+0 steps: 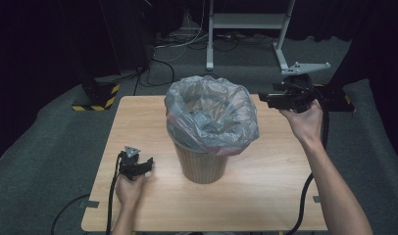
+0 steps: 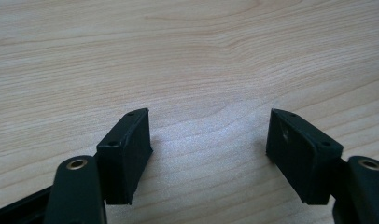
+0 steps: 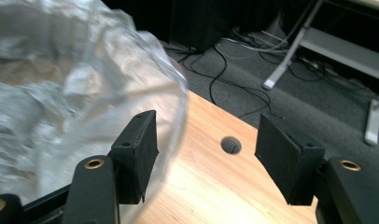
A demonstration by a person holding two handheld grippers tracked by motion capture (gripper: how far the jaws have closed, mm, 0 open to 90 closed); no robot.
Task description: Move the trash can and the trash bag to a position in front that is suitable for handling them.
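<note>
My bag (image 1: pixel 211 115) lines the bin (image 1: pixel 203 164); both grippers, left (image 1: pixel 147 161) and right (image 1: pixel 261 99), gape empty, rim untouched.

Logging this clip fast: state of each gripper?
Left gripper: open, empty, over the table.
Right gripper: open, empty, beside the bag-lined bin.

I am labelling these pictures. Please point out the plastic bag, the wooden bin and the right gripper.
plastic bag (image 1: pixel 214 115): high view, on its crumpled grey rim.
wooden bin (image 1: pixel 203 166): high view, on its bare front wall.
right gripper (image 3: pixel 204 156): right gripper view, midway between its open jaws.
</note>
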